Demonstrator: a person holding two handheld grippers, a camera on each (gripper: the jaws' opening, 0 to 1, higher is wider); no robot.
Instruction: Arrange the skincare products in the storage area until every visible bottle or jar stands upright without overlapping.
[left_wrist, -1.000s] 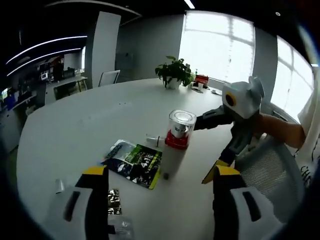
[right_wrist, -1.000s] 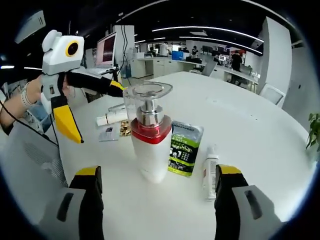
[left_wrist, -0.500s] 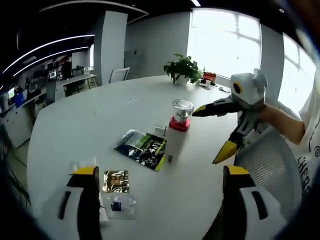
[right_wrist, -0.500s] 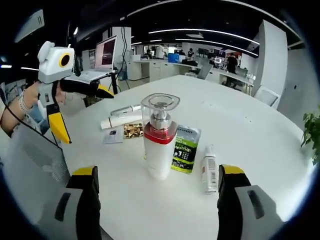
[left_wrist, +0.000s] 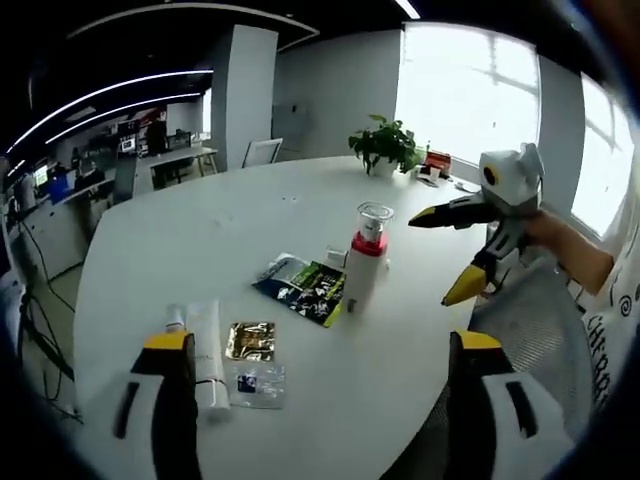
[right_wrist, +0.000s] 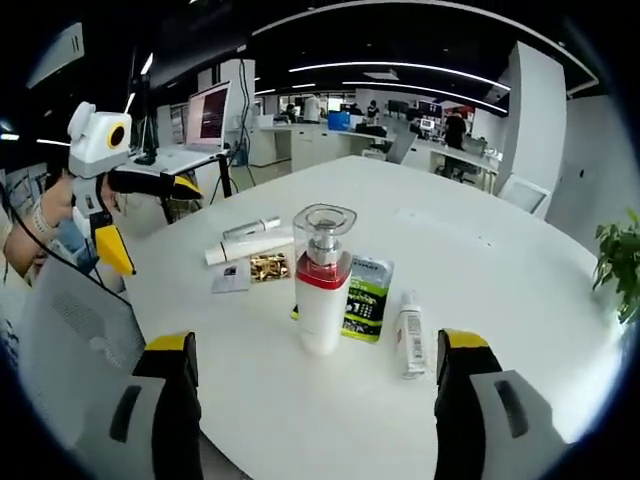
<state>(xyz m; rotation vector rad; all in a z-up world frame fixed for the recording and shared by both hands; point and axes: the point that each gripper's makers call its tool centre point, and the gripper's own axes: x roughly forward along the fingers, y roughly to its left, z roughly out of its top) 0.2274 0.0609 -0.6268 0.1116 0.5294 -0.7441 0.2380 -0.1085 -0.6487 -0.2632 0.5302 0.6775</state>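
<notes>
A white pump bottle (left_wrist: 363, 268) with a red collar and clear cap stands upright on the white round table (left_wrist: 180, 250), with neither gripper touching it. In the right gripper view the pump bottle (right_wrist: 322, 292) is centred, and a small white bottle (right_wrist: 408, 330) lies on its side to its right. A long white tube (right_wrist: 243, 246) lies flat to its left. My left gripper (left_wrist: 320, 342) is open and well back from the bottle. My right gripper (right_wrist: 318, 345) is open too, holding nothing. The right gripper (left_wrist: 447, 252) shows across the table, and the left gripper (right_wrist: 150, 220) shows at far left.
A green sachet (right_wrist: 368, 298) lies flat beside the bottle. A gold sachet (left_wrist: 250, 340) and a clear sachet (left_wrist: 258, 382) lie next to the white tube (left_wrist: 205, 355). A potted plant (left_wrist: 388, 148) stands at the table's far edge. A mesh chair back (right_wrist: 70, 320) is close by.
Both grippers have drawn back from the pump bottle, which now looks smaller and stands alone. More of the table, the tube and the sachets has come into view. Both stay open.
</notes>
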